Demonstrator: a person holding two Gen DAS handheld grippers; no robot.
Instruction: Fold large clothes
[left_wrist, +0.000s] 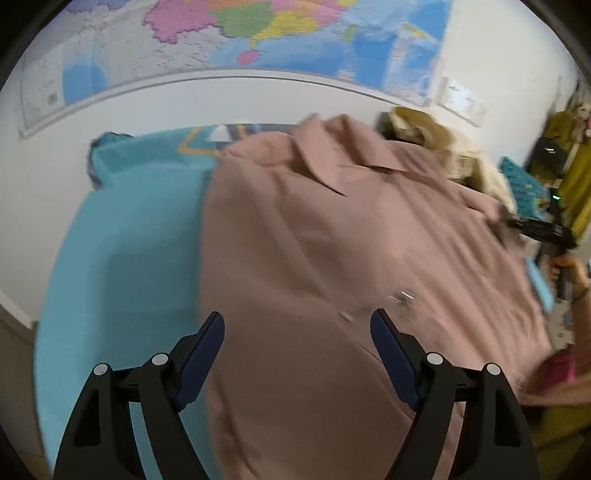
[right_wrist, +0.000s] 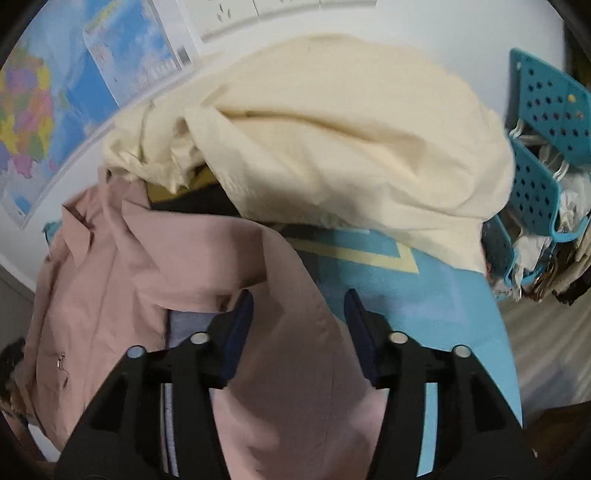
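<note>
Now we hover our left gripper over the pink shirt, which lies flat on the blue table cover, collar up at twelve o'clock, and the jaws stand wide and empty. Over at three o'clock our right gripper also gapes wide, straddling the shirt's loose sleeve just below the cream garment pile. Soft, light and floppy, we judge, so pinching seams or hem corners looks best.
</note>
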